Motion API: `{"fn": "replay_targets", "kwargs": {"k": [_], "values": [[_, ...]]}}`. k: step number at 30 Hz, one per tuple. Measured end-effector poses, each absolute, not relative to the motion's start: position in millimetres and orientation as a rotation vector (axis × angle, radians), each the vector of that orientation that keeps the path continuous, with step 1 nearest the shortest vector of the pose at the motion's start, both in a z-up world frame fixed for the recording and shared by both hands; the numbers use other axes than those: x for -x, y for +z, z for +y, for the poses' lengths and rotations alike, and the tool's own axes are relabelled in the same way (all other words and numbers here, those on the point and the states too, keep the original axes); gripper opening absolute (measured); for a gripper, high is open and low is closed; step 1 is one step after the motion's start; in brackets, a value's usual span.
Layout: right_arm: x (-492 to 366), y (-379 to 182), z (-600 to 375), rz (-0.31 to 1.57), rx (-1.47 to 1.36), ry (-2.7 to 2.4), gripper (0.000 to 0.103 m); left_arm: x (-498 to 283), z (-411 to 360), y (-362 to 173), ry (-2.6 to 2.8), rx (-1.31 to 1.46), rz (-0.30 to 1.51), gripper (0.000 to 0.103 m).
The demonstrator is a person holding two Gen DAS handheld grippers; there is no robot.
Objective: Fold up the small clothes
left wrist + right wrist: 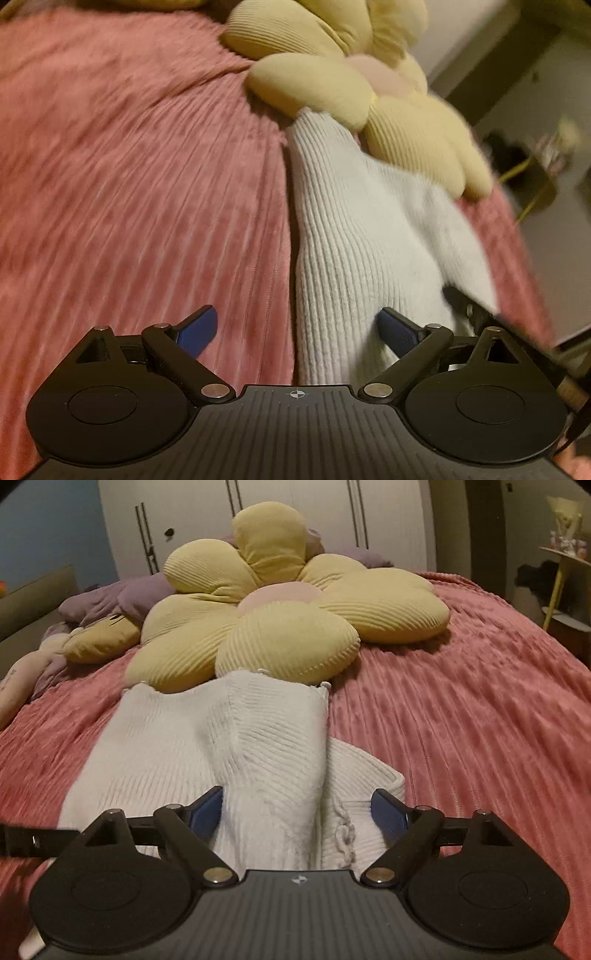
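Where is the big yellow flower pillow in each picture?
Left wrist view: flower pillow at top centre-right, its petals over the white knit top's far end.
Right wrist view: flower pillow upper centre, behind the white knit top.
Shared landmark: the pink ribbed bedspread.

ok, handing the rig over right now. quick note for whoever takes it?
Left hand-held gripper: open, holds nothing, at the left edge of the white knit garment.
Right hand-held gripper: open, nothing gripped, the garment's folded-over middle between its fingers.
Garment lies on the pink bedspread, far end at the yellow flower cushion.
Done: one side looks folded over.
Left: probably the remaining folds.
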State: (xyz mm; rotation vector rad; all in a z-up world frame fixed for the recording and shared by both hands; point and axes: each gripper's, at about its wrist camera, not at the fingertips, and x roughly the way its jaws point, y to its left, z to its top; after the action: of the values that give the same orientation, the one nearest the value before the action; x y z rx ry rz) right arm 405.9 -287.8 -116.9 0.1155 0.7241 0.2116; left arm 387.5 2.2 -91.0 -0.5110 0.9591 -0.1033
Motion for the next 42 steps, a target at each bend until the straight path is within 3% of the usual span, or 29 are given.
{"fn": "replay_targets", "kwargs": {"k": [7,23,24,25,26,28,30,32,35,36,37,39,42], "values": [[-376,-104,-335,0.793,-0.389,0.307,0.083,-388,28,-103,-0.289,0.814,0.964,0.089],[-396,-127,-374,0.869,-0.63,0.329,0.081,-409,25,-123,-0.379,0.914,0.97,0.089],[-396,-128,-374,0.867,-0.646,0.334,0.076,-409,25,-122,-0.376,0.922,0.966,0.089],[-396,-126,-373,0.862,-0.651,0.356,0.062,-409,25,-121,-0.37,0.92,0.964,0.084],[-397,-125,-371,0.865,-0.665,0.385,0.054,-408,25,-120,-0.357,0.908,0.962,0.081],[-397,-124,-368,0.864,-0.661,0.404,0.054,-410,24,-123,-0.331,0.893,0.969,0.069],[-401,-127,-366,0.878,-0.658,0.412,0.058,-411,24,-128,-0.333,0.924,0.964,0.069],[-403,-129,-364,0.889,-0.66,0.432,0.07,-413,21,-128,-0.342,0.914,0.965,0.071],[-409,-130,-356,0.907,-0.628,0.438,0.071,-416,13,-127,-0.348,0.878,0.979,0.071],[-410,-131,-351,0.91,-0.616,0.433,0.071,-417,11,-126,-0.345,0.865,0.98,0.058],[-410,-130,-346,0.907,-0.601,0.424,0.063,-418,11,-126,-0.343,0.863,0.984,0.047],[-409,-130,-337,0.91,-0.585,0.401,0.049,-417,13,-121,-0.324,0.872,0.982,0.042],[-400,-120,-328,0.889,-0.633,0.421,0.045,-406,19,-100,-0.35,0.825,0.935,0.041]]}}
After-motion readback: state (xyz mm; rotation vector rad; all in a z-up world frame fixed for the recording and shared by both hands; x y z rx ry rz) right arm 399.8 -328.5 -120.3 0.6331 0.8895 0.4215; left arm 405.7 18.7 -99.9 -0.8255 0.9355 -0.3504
